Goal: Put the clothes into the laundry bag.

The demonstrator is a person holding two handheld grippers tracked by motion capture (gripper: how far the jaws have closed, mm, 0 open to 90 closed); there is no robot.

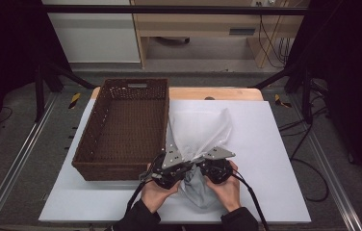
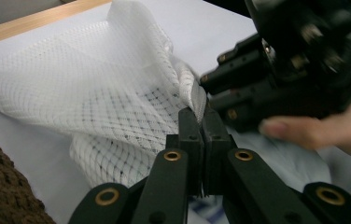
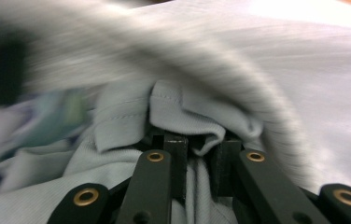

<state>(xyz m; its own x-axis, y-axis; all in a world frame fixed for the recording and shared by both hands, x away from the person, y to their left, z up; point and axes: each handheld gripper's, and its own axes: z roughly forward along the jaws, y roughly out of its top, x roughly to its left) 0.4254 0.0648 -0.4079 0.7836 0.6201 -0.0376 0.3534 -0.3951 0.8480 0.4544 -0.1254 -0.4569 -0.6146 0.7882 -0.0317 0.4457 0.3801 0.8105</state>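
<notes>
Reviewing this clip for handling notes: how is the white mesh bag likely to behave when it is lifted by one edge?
The white mesh bag would probably hang limp: it already folds and sags from the left gripper, shut on its edge. Its open netting suggests little weight. The holes might snag on the woven basket beside it.

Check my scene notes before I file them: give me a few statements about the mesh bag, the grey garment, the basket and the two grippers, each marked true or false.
1. The left gripper is shut on the white mesh bag. True.
2. The wicker basket holds the grey garment. False: the garment lies on the table in front of the person, beside the basket.
3. The right gripper has grey fabric between its jaws. True.
4. The mesh bag lies inside the basket. False: it lies on the white table, right of the basket.
</notes>
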